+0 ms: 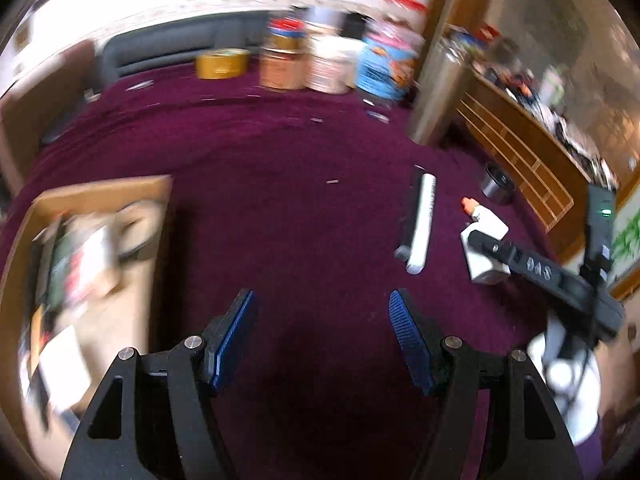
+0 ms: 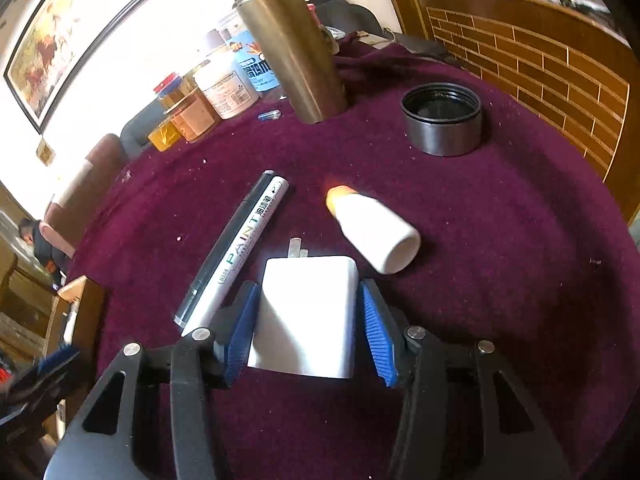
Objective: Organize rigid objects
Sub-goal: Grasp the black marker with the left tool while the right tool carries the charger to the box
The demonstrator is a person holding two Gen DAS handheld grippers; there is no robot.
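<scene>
two markers [image 2: 240,240] side by side, one white charger block [image 2: 306,316], one white glue bottle [image 2: 376,232], one steel flask [image 2: 292,48], one dark cap [image 2: 442,120], one cardboard box [image 1: 92,264], several jars [image 2: 224,84] at the back

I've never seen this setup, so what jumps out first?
The white charger block lying between the right gripper's blue pads on the purple tablecloth. Just beyond it lie a white paint marker and a small white bottle; farther back stands a tall metal flask.

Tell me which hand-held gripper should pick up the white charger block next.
Right. The right hand-held gripper already straddles the white charger block, a blue pad on each side. The left hand-held gripper hangs open over bare purple cloth, nearer the cardboard box.
</scene>
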